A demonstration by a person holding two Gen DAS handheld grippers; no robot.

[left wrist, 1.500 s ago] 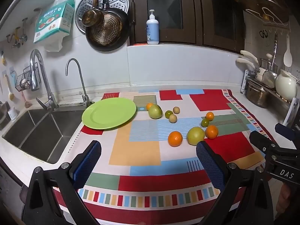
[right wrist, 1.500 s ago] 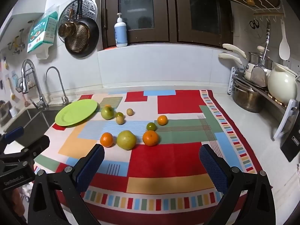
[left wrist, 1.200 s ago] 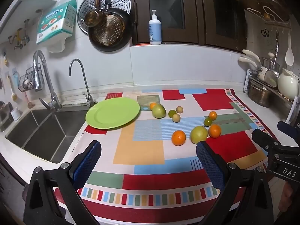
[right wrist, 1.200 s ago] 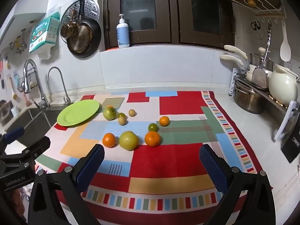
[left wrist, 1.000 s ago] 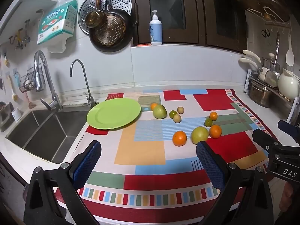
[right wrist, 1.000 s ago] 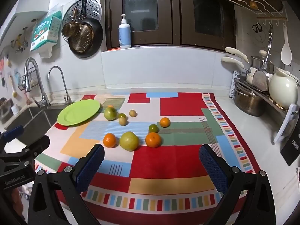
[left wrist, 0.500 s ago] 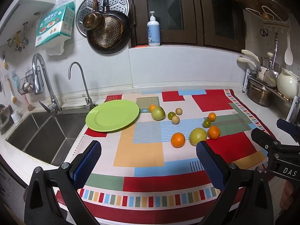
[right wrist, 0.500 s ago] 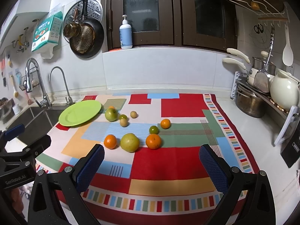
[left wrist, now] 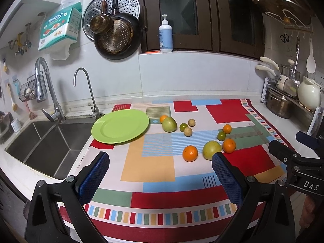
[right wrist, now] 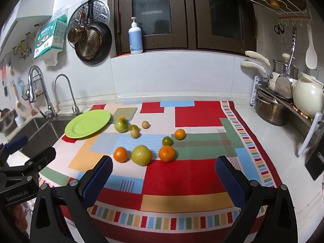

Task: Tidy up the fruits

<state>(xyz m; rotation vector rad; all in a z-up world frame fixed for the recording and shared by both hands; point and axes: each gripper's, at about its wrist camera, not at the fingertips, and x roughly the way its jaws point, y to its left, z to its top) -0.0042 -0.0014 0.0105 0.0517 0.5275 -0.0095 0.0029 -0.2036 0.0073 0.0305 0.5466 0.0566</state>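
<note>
Both tools hover above the near edge of the patterned cloth (right wrist: 194, 162) on the counter (right wrist: 263, 133); your left gripper (left wrist: 160, 174) and right gripper (right wrist: 164, 174) are each spread wide and hold nothing. The fruits lie loose on the cloth, none yet on the green plate (left wrist: 120, 126) beside the sink (left wrist: 46, 141). Nearest you sit an orange (right wrist: 120, 154), a large yellow-green fruit (right wrist: 141, 155) and a second orange (right wrist: 166, 153), close together. The first pick likely belongs to this front row. Begin with the left orange, since it has free cloth on its outer side. Lower the fingers on either side of its widest part, keep clear of the yellow-green fruit just beside it, and close gently, because round fruit will probably roll if nudged off centre.
</note>
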